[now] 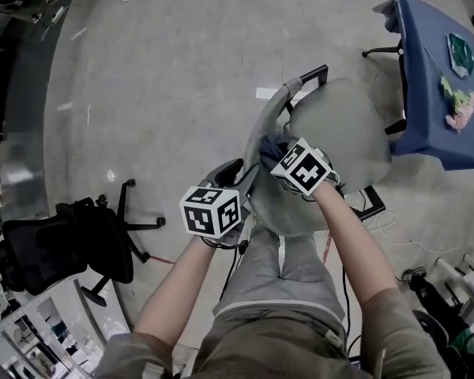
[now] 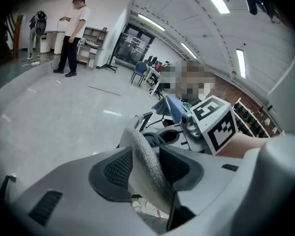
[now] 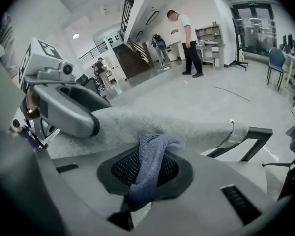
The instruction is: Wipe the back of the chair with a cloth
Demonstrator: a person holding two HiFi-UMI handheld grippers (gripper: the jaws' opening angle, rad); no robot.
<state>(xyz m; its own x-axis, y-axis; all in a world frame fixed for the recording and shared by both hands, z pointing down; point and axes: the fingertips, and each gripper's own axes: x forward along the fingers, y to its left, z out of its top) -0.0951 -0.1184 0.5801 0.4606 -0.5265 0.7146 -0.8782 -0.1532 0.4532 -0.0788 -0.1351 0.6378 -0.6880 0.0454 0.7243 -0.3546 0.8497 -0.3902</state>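
A pale grey floor (image 1: 158, 69), smooth and faintly glossy like polished concrete, spreads out on every side of the grey chair (image 1: 344, 129), which stands in the middle with a rounded, shell-shaped seat. On the side of the chair away from the person, a table (image 1: 423, 85) draped in a blue cover bears a flat dark-green thing (image 1: 460, 54) and a loose bunch of pale pink and green (image 1: 461, 106). On the person's left of the chair, well apart from it, a black office chair (image 1: 63, 243) with a mesh-like back rests on a star-shaped base. The chair back (image 1: 266, 121) is a thin curved panel covered in coarse, nubbly grey fabric, and a dark bar-shaped armrest (image 1: 316, 75) juts from the chair's far end. The left gripper (image 2: 147, 168), a moulded grey plastic body with dark ribbed pads, is clamped on the upper edge of the chair back, whose fabric rim runs up between the two pads and touches both. The right gripper (image 3: 147, 170) sits just beside it along the same edge, its pads pinched together on the cloth (image 3: 150, 161), a soft blue towel-like rag bunched into a twisted fold. The free end of the cloth lies against the fabric of the chair back, near its top, between the two grippers as seen from above.
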